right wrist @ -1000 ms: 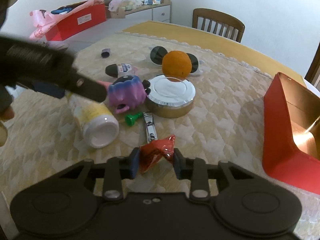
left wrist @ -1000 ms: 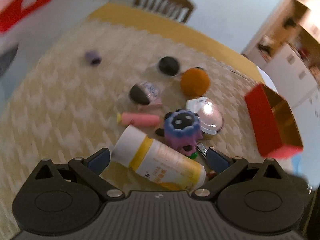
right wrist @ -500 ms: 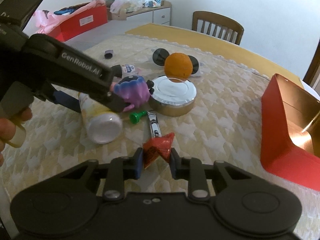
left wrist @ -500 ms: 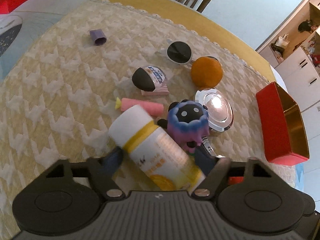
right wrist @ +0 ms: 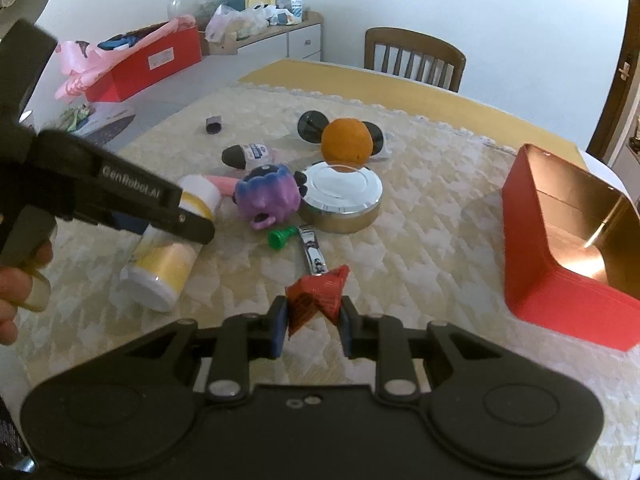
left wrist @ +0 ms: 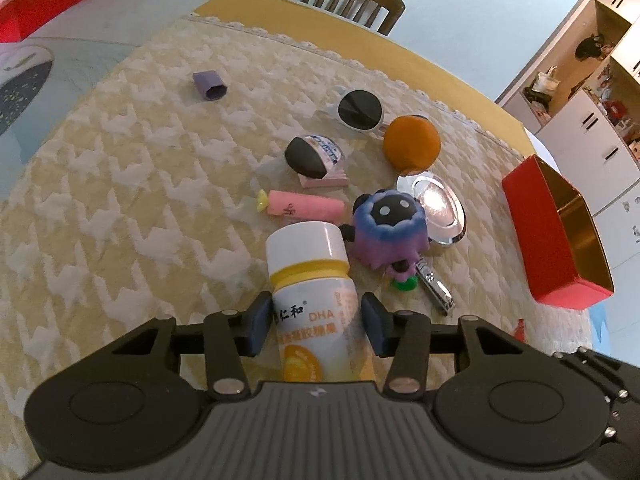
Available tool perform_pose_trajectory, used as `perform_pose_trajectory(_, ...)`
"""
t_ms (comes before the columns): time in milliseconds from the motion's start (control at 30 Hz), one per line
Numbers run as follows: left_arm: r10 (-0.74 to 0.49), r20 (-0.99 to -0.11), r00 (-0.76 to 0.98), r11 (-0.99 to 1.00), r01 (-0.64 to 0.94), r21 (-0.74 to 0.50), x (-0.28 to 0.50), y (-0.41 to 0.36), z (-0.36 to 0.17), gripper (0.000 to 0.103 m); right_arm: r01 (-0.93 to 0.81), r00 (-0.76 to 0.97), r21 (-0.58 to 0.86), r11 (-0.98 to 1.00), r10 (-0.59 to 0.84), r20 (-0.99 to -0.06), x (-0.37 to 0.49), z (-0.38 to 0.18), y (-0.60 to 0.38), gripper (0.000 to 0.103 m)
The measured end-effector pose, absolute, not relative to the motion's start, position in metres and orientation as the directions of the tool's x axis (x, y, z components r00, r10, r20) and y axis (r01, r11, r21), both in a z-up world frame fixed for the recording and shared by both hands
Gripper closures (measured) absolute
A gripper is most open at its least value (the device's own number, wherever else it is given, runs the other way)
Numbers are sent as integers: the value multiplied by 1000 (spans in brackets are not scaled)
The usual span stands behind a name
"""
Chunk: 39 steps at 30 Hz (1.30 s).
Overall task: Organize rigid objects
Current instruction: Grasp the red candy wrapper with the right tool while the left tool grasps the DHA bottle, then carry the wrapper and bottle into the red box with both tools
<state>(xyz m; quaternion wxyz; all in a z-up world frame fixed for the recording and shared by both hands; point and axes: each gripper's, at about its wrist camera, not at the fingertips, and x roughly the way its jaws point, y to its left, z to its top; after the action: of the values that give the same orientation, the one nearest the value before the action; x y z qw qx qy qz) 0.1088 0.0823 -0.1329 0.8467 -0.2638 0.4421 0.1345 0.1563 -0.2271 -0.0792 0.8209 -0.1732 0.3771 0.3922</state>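
Closing since earlier, left gripper now clamps the bottle; only the right view shows right gripper pinching red packet.

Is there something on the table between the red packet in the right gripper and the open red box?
Nothing visible. The right gripper holds the red packet, and the tablecloth between it and the red box is bare. The nail clipper and round tin lie away from that path.

Black left gripper, blue fingers; white "GenRobot.AI" lettering
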Motion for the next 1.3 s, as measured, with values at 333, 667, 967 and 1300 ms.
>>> perform_pose_trajectory(333,-2,-795,607,859,-405,-312,88,76,-111,57,-754,457,-18,657,505,-732,141,-48,-235,77)
perform_pose_trajectory(667,-21,-779,626,874,-367,-318,95,55,-87,58,-740,471,-3,672,515,-716,161,-30,-262,77)
perform_pose_trajectory(967,-93,-769,633,897,-282,-341,143,1,-65,58,-699,511,-2,715,498,-701,221,-19,-316,77)
perform_pose_trajectory(1300,-172,-737,653,911,-179,-371,224,-57,-33,59,-662,549,-13,749,473,-689,295,-22,-363,77)
